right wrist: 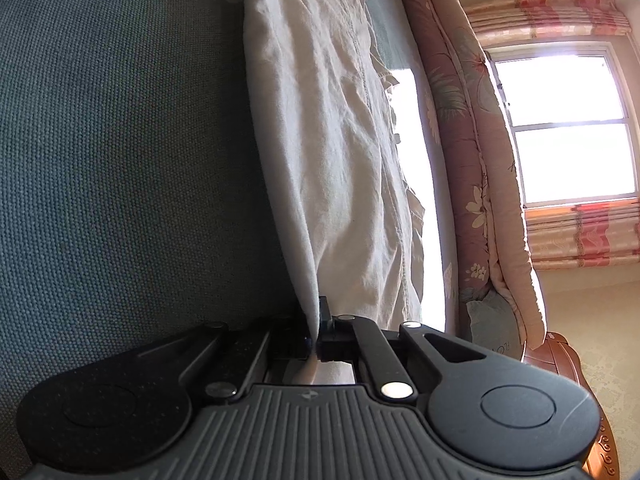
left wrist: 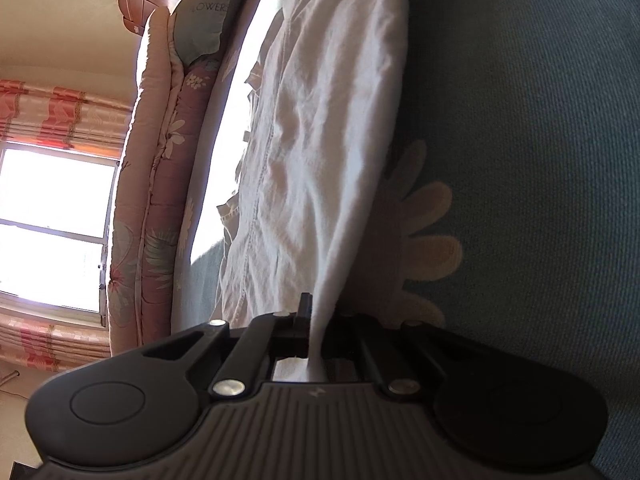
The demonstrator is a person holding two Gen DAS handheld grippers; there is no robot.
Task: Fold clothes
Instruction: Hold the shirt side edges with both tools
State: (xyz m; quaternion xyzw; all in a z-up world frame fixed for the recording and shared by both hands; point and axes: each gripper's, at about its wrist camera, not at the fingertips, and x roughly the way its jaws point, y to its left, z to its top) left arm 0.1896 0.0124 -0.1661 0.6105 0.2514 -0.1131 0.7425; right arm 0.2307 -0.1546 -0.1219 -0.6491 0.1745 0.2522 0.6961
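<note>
both tongs are clamped down here: the left gripper [left wrist: 314, 320] pinches an edge of the white garment [left wrist: 316, 128], and the right gripper [right wrist: 316, 322] bites the same cloth at bottom centre. the garment runs up the middle of each frame over the teal bedspread [left wrist: 520, 120], probably held taut for a clean fold. the quilt [right wrist: 472, 152] is bunched by the window.

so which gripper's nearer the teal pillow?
Cannot tell. Left gripper and right gripper both grip the white garment; the teal pillow lies beyond it in both views.
</note>
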